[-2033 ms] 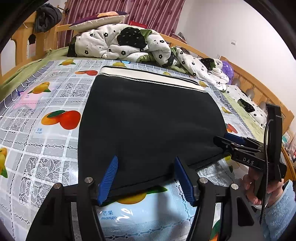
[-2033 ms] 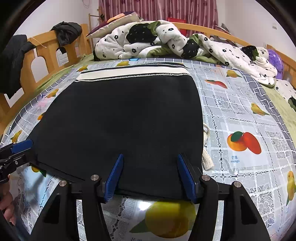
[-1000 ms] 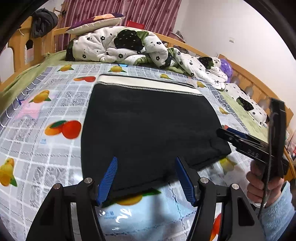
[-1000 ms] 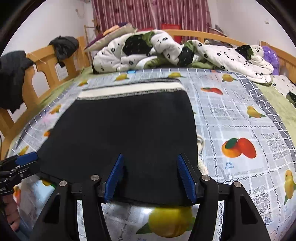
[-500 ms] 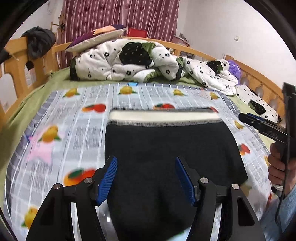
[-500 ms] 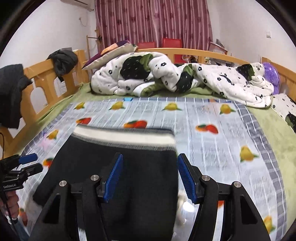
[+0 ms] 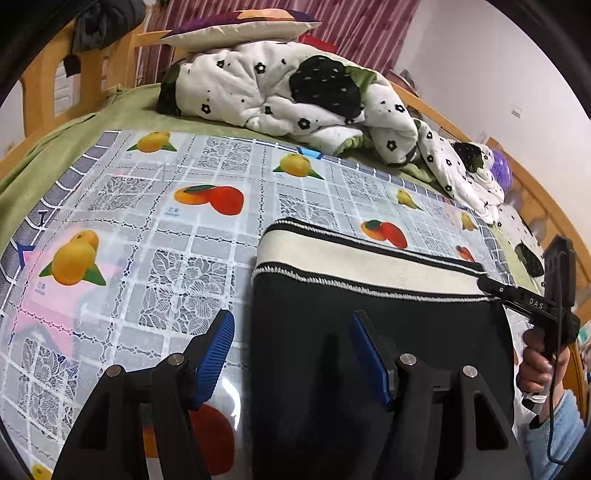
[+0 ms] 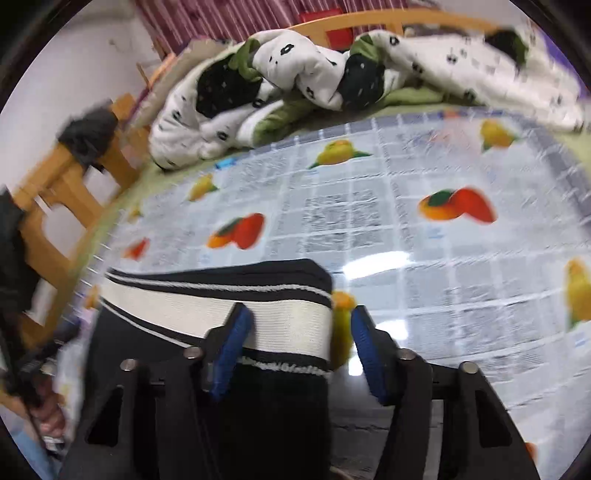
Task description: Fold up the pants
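The black pants (image 7: 369,332) lie folded flat on the fruit-print cloth, cream waistband (image 7: 354,266) at the far edge. My left gripper (image 7: 291,354) is open over the pants' left edge, near the waistband's left corner. My right gripper (image 8: 299,350) is open, straddling the waistband's right corner (image 8: 295,325). It shows in the left wrist view (image 7: 517,295) at the waistband's right end. The right wrist view is motion-blurred.
The fruit-print plastic cloth (image 7: 155,221) covers the bed. A crumpled white and black flowered quilt (image 7: 295,92) and a pillow (image 7: 236,27) lie at the far end. Wooden bed rails (image 8: 62,177) run along the sides, with dark clothes hung on them.
Both grippers have moved from the pants' near hem forward to the waistband end, staying open. The pants lie as before.
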{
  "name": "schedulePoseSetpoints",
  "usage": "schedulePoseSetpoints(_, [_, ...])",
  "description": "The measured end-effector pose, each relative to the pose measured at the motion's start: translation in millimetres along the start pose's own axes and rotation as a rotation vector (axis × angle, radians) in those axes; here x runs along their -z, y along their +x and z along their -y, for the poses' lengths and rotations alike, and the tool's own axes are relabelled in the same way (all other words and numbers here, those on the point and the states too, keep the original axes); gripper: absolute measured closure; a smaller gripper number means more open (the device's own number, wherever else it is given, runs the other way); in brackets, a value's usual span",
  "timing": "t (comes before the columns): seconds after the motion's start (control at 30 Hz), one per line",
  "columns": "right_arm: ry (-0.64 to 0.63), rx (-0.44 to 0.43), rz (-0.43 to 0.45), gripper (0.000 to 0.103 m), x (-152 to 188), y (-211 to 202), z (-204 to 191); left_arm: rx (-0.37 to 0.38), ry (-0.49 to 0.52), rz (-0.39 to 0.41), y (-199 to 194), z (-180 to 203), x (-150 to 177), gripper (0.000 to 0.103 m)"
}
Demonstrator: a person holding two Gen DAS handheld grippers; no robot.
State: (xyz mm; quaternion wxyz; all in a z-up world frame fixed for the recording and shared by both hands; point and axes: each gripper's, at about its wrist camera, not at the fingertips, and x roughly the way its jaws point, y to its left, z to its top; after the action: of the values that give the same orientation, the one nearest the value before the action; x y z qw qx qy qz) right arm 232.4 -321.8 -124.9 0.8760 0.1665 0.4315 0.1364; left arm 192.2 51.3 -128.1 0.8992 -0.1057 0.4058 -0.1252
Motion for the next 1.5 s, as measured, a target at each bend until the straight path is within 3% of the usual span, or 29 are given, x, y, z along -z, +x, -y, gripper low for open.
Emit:
schedulePoseSetpoints(0.03, [0.003, 0.001, 0.014, 0.082, -1.0, -3.1, 0.4, -0.005, 0.010, 0.008, -0.7, 1.4, -0.9, 0.041])
schedulePoseSetpoints(0.13, [-0.037, -0.066, 0.096, 0.085, -4.2, -22.6, -0.4, -0.006, 0.030, 0.038, -6.5, 7.6, -4.9, 0.041])
schedulePoseSetpoints(0.2, [-0.066, -0.004, 0.075, 0.085, -1.6, -15.2, -3.1, 0.001, 0.031, 0.054, -10.4, 10.9, -8.5, 0.041])
schedulePoseSetpoints(0.3, [-0.111, 0.088, 0.040, 0.082, 3.3, 3.3, -7.1, -0.002, 0.055, 0.050, -7.8, 21.2, -16.8, 0.041])
schedulePoseSetpoints(0.33, [-0.107, 0.102, 0.041, 0.077, 0.6, 1.0, -9.1, -0.012, 0.068, 0.042, -4.8, 24.5, -19.8, 0.041])
schedulePoseSetpoints(0.43, [-0.093, 0.140, 0.115, 0.075, -10.5, -21.8, -17.2, -0.026, 0.105, 0.035, 12.4, 37.7, -33.2, 0.041])
schedulePoseSetpoints(0.5, [-0.102, 0.116, 0.160, 0.073, -14.4, -29.5, -25.6, -0.033, 0.120, 0.031, 24.0, 45.2, -39.8, 0.041])
schedulePoseSetpoints(0.6, [-0.171, 0.065, 0.114, 0.073, -10.8, -9.2, -44.1, -0.121, 0.159, -0.025, 58.2, 52.7, -40.0, 0.041])
schedulePoseSetpoints(0.7, [-0.250, 0.180, 0.057, 0.074, 3.8, 27.4, -49.3, -0.195, 0.251, -0.005, 75.6, 63.8, -25.4, 0.036])
schedulePoseSetpoints(0.87, [-0.170, 0.098, 0.042, 0.073, -3.8, 26.2, -32.1, -0.157, 0.229, -0.015, 69.2, 59.4, -28.3, 0.034])
schedulePoseSetpoints(1.1, [-0.308, 0.204, 0.065, 0.068, 12.3, 10.0, -59.6, -0.162, 0.259, -0.079, 45.4, 70.2, -1.0, 0.034])
schedulePoseSetpoints(1.5, [-0.279, 0.211, 0.020, 0.068, 63.0, -27.3, -69.1, -0.182, 0.187, -0.126, -4.8, 58.9, 51.0, 0.034])
